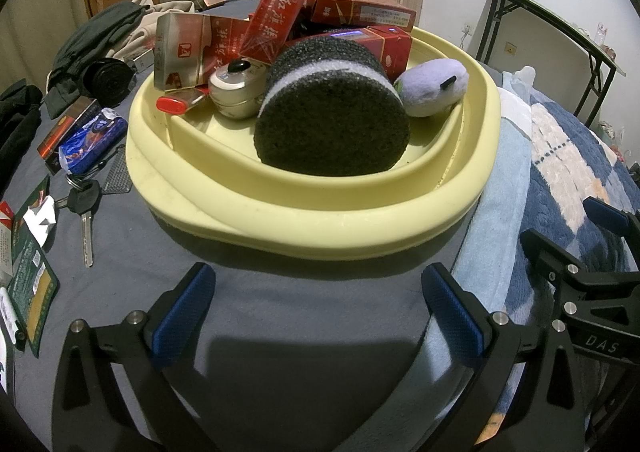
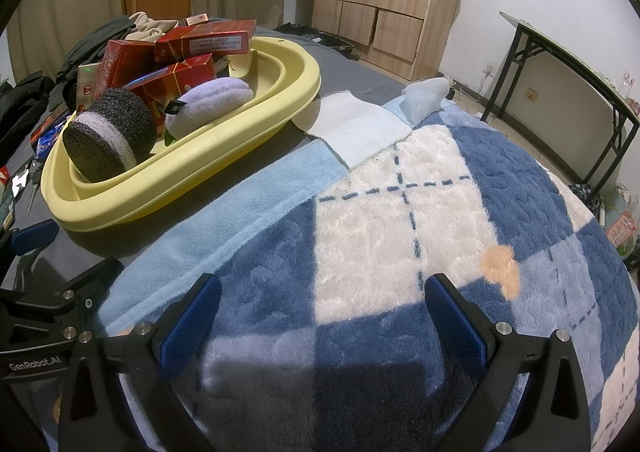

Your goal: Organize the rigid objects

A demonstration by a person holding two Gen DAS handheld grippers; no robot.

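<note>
lying just ahead of spread left jaws, yellow basin [image 1: 320, 220], filled

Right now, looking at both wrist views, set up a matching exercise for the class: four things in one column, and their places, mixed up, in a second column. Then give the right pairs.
Things
1. sponge
2. key
3. plush toy
4. left gripper

Places
A. on the grey sheet, left of the basin
B. open over the sheet, in front of the basin
C. front of the basin, on its edge
D. in the basin, right of the sponge

Pairs: 1-C, 2-A, 3-D, 4-B
</note>
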